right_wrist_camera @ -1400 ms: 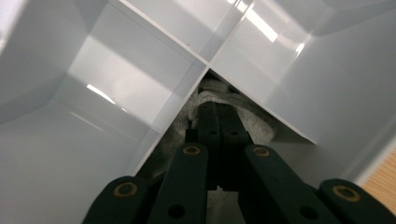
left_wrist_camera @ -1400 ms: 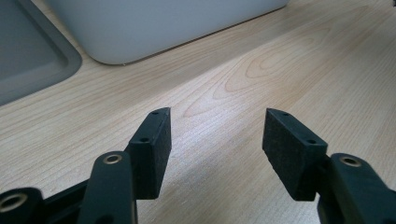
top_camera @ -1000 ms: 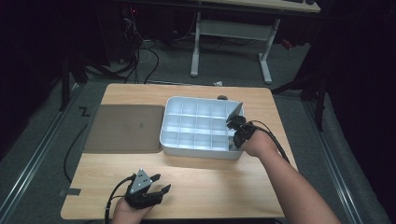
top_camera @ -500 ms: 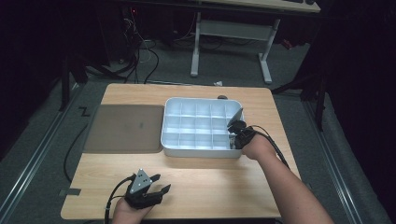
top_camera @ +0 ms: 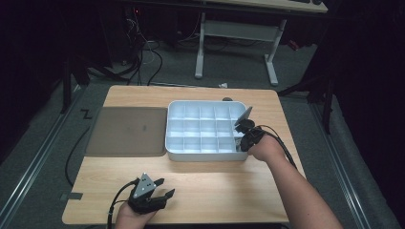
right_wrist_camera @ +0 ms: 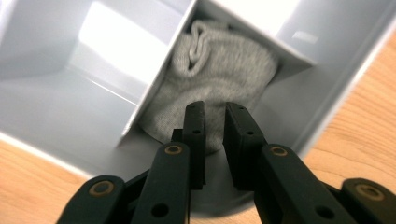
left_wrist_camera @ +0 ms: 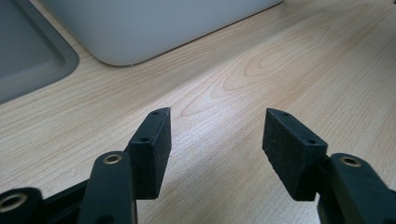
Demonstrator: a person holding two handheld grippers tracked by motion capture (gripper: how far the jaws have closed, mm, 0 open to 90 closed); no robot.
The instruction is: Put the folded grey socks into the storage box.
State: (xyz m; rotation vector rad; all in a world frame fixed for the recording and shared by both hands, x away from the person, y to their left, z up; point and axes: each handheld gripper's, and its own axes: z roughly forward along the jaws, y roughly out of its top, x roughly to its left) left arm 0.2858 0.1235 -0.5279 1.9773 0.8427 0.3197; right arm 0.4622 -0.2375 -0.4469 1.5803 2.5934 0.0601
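High view: at the near edge of the light wooden table (top_camera: 215,191), the left gripper (top_camera: 160,193) is resting low over bare wood, its jaws standing wide apart with nothing between them; the left gripper view is showing open grain ahead of the pads and the rounded corner of the white divided tray (left_wrist_camera: 154,28) beyond. Farther in, that tray (top_camera: 203,153) is sitting at the table's middle, its left wall just beside a flat grey-brown mat (top_camera: 126,131). At the tray's right wall, the right gripper (top_camera: 242,138) is dipping into the near right-hand compartment, the person's forearm crossing the table's right side. In the right gripper view, a balled grey sock (right_wrist_camera: 219,79) is lying in that compartment against a divider, and the right gripper (right_wrist_camera: 214,116) is sitting with its jaws, which have just been opening, a narrow gap apart, the pads not pressing the sock. Free wood is running along the front and back edges. Beyond the table, grey carpet, trailing cables (top_camera: 143,62) and a white desk frame (top_camera: 236,36) are fading into a dark room.
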